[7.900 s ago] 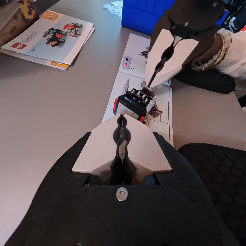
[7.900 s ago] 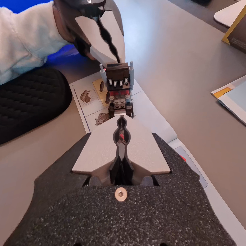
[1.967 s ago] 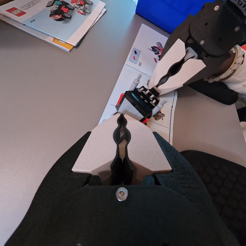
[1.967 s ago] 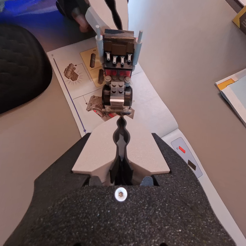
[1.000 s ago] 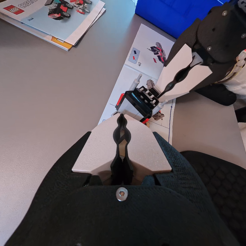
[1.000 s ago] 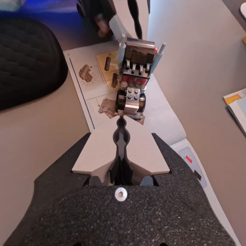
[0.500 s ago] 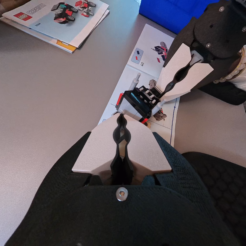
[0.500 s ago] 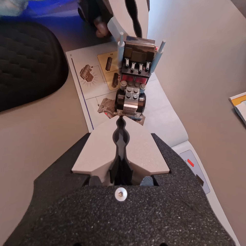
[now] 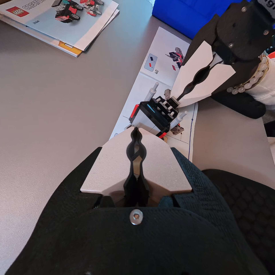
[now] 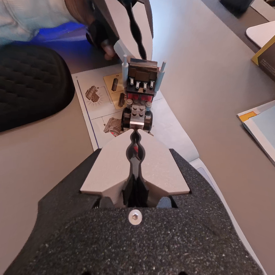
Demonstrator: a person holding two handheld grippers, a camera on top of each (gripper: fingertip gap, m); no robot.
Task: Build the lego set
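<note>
A small lego truck (image 9: 153, 117), black, grey and red with two grey exhaust stacks, is held between my two grippers just above an open instruction booklet (image 9: 163, 49). My left gripper (image 9: 136, 129) is shut on a thin plate at the truck's rear lower edge. My right gripper (image 10: 135, 131) is shut at the silver grille on the truck's front (image 10: 139, 92). In the left wrist view the right gripper (image 9: 177, 101) comes in from the upper right. In the right wrist view the left gripper (image 10: 145, 58) stands behind the cab. Something red shows through the right jaws' hollow.
Closed manuals (image 9: 59, 22) lie at the far left; they also show in the right wrist view (image 10: 264, 126). A blue bin (image 9: 178, 14) stands behind the booklet. A black padded rest (image 10: 29, 81) lies beside it. A cardboard box (image 10: 266, 59) sits at the right edge. Tip to tip, the grippers are about 8 cm apart.
The right gripper has moved from beside the exhaust stack onto the truck's silver grille. The left gripper has kept its hold on the truck's rear throughout.
</note>
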